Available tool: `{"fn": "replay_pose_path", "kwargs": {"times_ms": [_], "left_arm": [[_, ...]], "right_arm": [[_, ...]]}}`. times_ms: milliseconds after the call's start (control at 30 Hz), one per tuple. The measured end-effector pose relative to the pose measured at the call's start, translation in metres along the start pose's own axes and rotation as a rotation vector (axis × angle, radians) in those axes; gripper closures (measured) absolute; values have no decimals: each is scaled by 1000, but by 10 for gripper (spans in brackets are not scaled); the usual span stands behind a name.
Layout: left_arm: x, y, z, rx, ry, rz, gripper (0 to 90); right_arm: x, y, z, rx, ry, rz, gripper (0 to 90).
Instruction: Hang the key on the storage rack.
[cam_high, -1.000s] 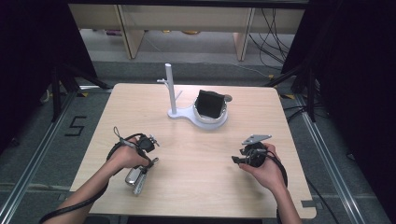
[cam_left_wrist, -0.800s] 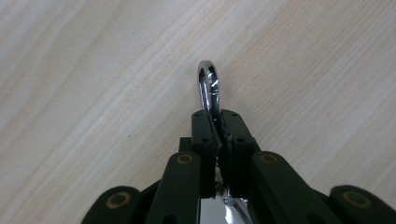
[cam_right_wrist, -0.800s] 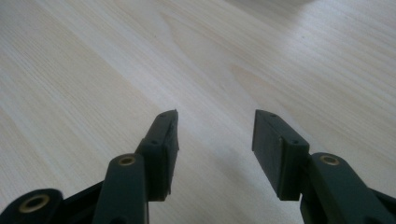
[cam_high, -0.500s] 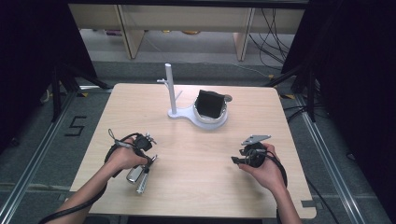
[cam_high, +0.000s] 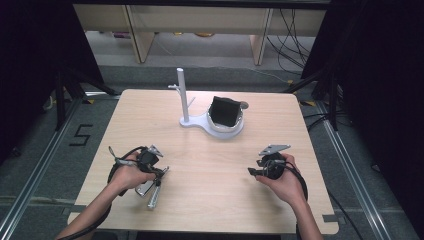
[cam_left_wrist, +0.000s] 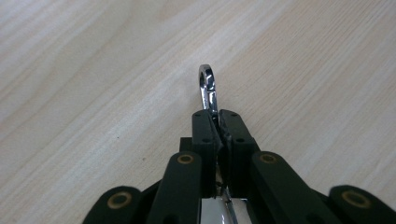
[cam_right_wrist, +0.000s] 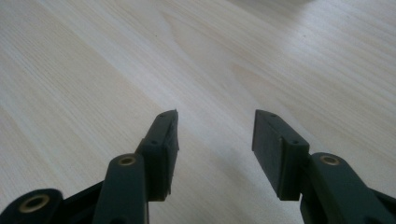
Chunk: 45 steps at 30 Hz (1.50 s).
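My left gripper (cam_left_wrist: 218, 122) is clamped tight on a slim, shiny chrome spoon (cam_left_wrist: 207, 88), whose looped handle end juts past the pads above the pale woodgrain table (cam_left_wrist: 84, 70). My right gripper (cam_right_wrist: 215, 130) gapes wide with nothing between its matte black jaws, well right of the spoon.

My table (cam_high: 150, 120): pale wood, rounded corners. Grey floor (cam_high: 45, 145) around it; black "5" mark (cam_high: 81, 135) left of table. Beige shelving (cam_high: 200, 22) beyond far edge. Black curtains (cam_high: 380, 75) flank both sides; cables (cam_high: 292, 30) beyond far right corner.
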<state>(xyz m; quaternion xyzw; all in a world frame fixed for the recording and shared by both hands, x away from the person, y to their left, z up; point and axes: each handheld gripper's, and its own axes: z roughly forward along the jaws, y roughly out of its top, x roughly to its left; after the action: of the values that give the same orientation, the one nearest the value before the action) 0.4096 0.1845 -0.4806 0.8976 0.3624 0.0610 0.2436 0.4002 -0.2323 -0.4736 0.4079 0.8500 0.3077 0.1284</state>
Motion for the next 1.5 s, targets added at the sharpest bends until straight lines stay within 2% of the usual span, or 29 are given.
{"fn": "replay_pose_path", "kwargs": {"times_ms": [67,100,167,200,267,300,367,400,467,567,700,767,900,1000,1033,1067,1100,1200,1267,1300,1400,1500], "left_arm": [[0,-2,-5,-29,6,8,849],[-1,-4,-6,-62,11,-9,849],[0,-6,-10,-93,20,-13,850],[-1,-8,-12,-139,23,-24,850],[0,-9,-16,-177,28,-32,850],[0,-10,-19,-222,38,-41,850],[1,-11,-23,-279,64,-46,849],[1,-12,-25,-310,73,-62,849],[2,-12,-29,-350,81,-59,850],[2,-11,-32,-438,113,-96,849],[2,-8,-36,-481,131,-99,850],[1,-7,-35,-518,131,-122,850],[2,-5,-36,-566,150,-143,850],[3,-4,-37,-603,155,-152,850],[3,-4,-37,-615,157,-157,850],[3,-4,-38,-620,165,-157,850],[3,-3,-38,-637,169,-161,850],[4,-2,-39,-657,182,-161,850],[5,-1,-40,-672,186,-159,850],[5,-1,-41,-675,197,-161,850],[7,2,-42,-706,202,-167,850],[8,4,-44,-738,227,-176,850]], "right_arm": [[0,0,0,-1,-1,4,518],[0,0,0,-2,-1,4,518],[1,0,1,-15,-8,8,518],[1,0,0,-9,-3,8,518],[0,0,0,-8,-3,-3,518],[0,0,0,-9,-3,-6,518],[0,0,0,-12,-5,-8,519],[1,1,-1,-8,-5,2,518],[1,1,-1,-10,-5,4,519],[2,0,0,-10,-7,4,519],[2,0,-1,-11,-4,3,519],[2,1,-2,-5,0,16,519],[0,0,0,-40,-14,7,522],[-1,0,-2,-41,-12,18,525],[-2,0,0,-77,-11,26,526],[-4,0,-2,-65,-11,-2,526],[-3,0,-3,-59,-19,32,526],[-4,-1,-4,-74,-28,28,527],[-4,-1,-5,-76,-26,46,526],[-7,-2,-3,-98,-32,22,525],[-7,-3,-4,-92,-40,40,522],[-7,-3,-5,-88,-35,58,520]]}}
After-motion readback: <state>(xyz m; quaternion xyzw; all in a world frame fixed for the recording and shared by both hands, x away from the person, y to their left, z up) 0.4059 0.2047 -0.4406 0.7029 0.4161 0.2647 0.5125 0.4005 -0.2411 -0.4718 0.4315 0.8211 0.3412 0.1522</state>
